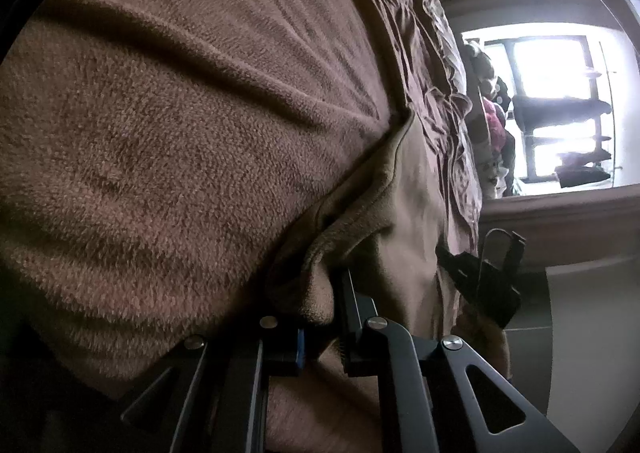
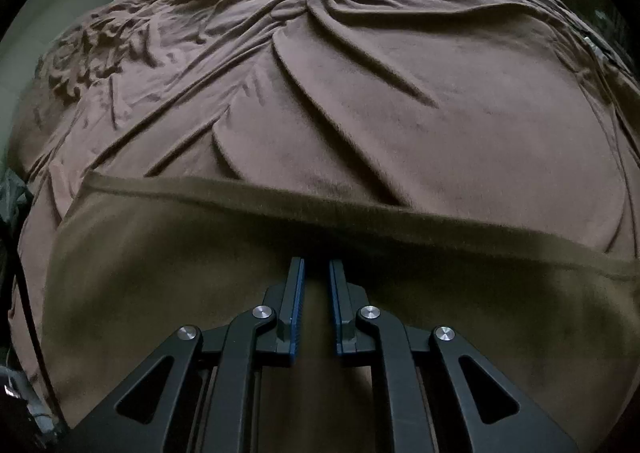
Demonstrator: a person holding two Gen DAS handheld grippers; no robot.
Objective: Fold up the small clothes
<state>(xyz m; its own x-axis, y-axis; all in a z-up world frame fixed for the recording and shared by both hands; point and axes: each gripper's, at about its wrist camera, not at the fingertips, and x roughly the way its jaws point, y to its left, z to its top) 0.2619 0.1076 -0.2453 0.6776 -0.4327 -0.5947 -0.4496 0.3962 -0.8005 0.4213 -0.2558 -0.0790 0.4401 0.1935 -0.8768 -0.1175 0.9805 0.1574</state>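
An olive-brown garment (image 2: pixel 180 273) lies spread on the bed, its hemmed edge running across the right wrist view. My right gripper (image 2: pixel 316 265) points down at its middle, jaws nearly together and tips on the cloth. No fold shows between them. In the left wrist view a bunched edge of the same garment (image 1: pixel 360 221) rises between the jaws of my left gripper (image 1: pixel 320 305), which is shut on it. The cloth hides the left finger there. A black part of the right gripper (image 1: pixel 496 273) shows beyond the garment.
A brown fleece blanket (image 2: pixel 400 113) covers the bed, with a crumpled brown sheet (image 2: pixel 140 45) further back. A bright window (image 1: pixel 560 93) and dark shelving (image 1: pixel 560 113) stand past the bed's edge. The pale floor (image 1: pixel 592 333) shows beside the bed.
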